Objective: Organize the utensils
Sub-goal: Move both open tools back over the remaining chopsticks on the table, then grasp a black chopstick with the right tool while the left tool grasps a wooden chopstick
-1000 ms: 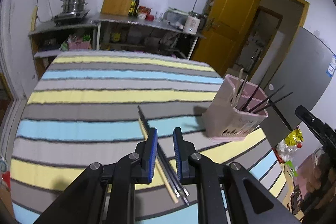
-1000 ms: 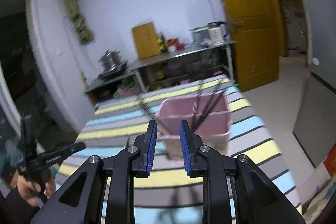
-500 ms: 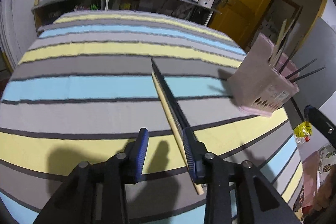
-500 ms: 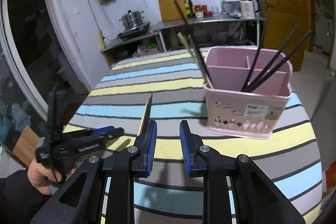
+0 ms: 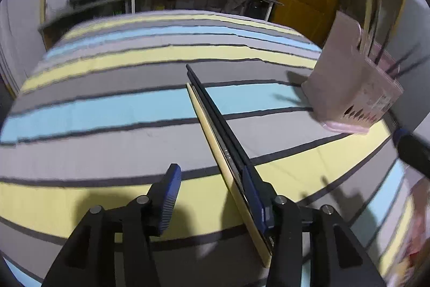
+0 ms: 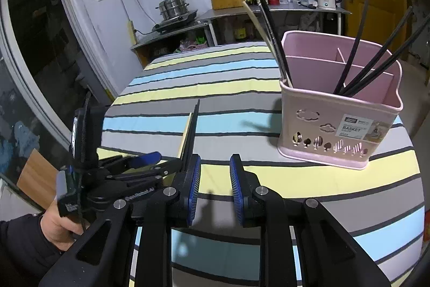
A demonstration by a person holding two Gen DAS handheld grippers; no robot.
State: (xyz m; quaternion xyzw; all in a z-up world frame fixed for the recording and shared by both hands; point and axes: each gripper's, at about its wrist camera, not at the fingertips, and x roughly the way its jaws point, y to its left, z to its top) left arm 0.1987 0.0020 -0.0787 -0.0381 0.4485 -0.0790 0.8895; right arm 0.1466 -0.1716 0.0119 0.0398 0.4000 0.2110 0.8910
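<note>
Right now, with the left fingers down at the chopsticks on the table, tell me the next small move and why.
Probably shift the left gripper slightly right, then close. Its fingers are opening and the chopsticks, lying flat on the striped cloth, run along the right finger rather than centred in the gap. The pink basket already holds others, so these likely go there next.

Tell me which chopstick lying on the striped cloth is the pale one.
The light wooden chopstick, outermost on the left of the bundle in the left wrist view. The black chopsticks beside it are dark and reach further up the striped cloth.
</note>
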